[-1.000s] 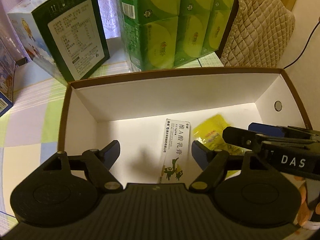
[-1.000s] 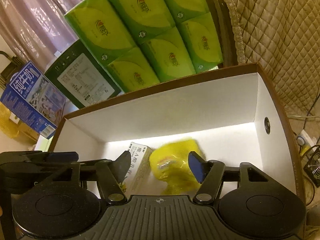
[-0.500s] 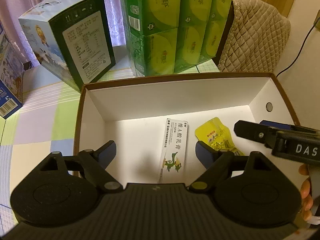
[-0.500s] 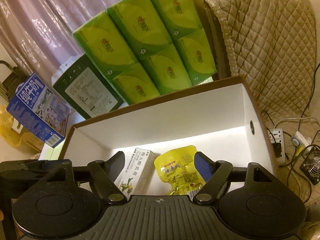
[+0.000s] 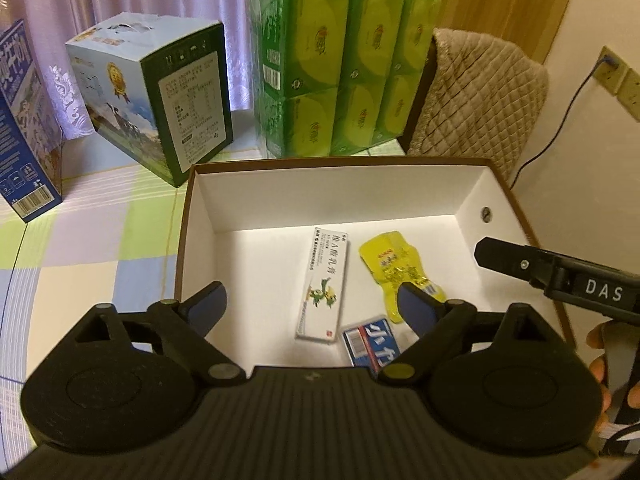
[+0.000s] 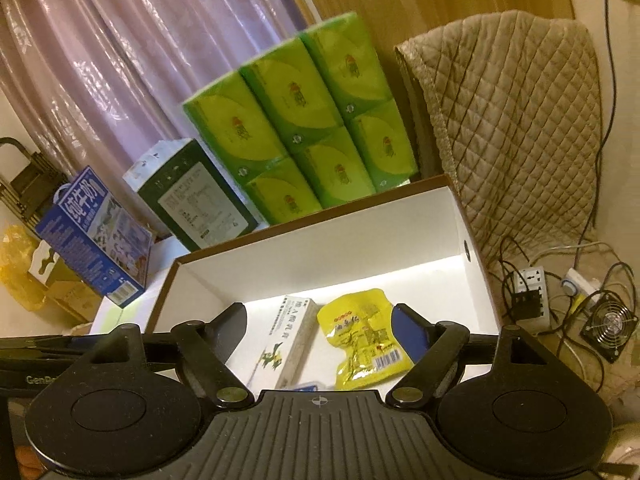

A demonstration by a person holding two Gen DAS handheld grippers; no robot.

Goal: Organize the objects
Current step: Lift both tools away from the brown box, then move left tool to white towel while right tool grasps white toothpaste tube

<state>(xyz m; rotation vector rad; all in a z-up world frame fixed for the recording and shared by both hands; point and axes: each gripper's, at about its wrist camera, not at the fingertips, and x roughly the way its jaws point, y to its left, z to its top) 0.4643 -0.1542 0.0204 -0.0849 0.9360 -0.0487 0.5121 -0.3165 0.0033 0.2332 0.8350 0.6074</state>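
An open box with a brown rim and white inside sits on the checked tablecloth. On its floor lie a slim white carton with green print, a yellow pouch to its right, and a small blue-and-white packet near the front wall. My left gripper hangs open above the box's near side, holding nothing. My right gripper is also open and empty, above the carton and the pouch. One of its fingers reaches in over the box's right wall.
Behind the box stand stacked green tissue packs, a green-and-blue milk case and a blue milk case. A quilted chair cover is at the back right. On the floor right of the box lie a power strip, cables and a small fan.
Both grippers have drawn back and up from the box. The yellow pouch, blurred between the right fingers a second ago, now lies still on the box floor. The blue packet has come into view.
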